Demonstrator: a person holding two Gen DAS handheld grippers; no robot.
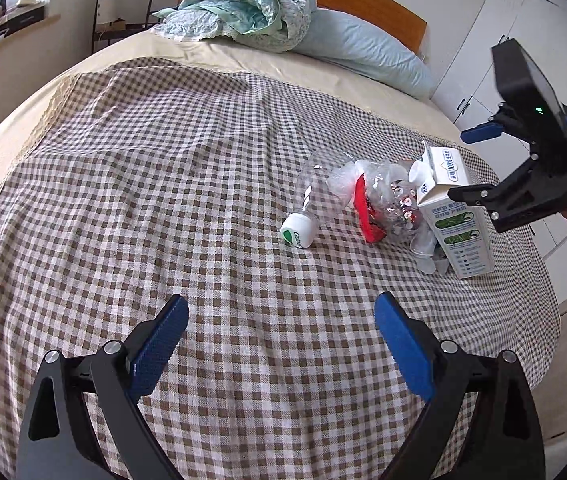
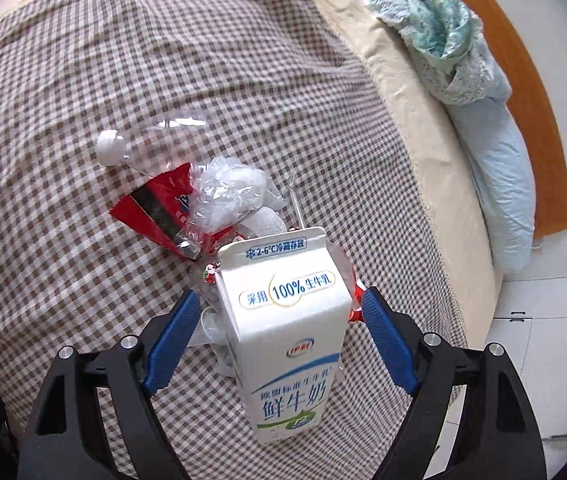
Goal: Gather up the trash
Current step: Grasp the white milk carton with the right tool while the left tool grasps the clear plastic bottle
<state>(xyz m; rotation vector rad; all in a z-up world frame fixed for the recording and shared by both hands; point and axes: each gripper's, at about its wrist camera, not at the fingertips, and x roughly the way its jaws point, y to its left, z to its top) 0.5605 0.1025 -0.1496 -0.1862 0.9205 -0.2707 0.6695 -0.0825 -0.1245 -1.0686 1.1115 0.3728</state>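
Already the right hand-held gripper is spread wide around the upright milk carton, one blue pad on each side and neither pressing yet, so the carton's long axis stands crosswise between them. Just beyond it lie a red wrapper, crumpled clear plastic and an empty bottle on the checked bed cover; the left hand-held gripper, spread and empty, hangs farther off

Both grippers angle downward (fingers spread wide).
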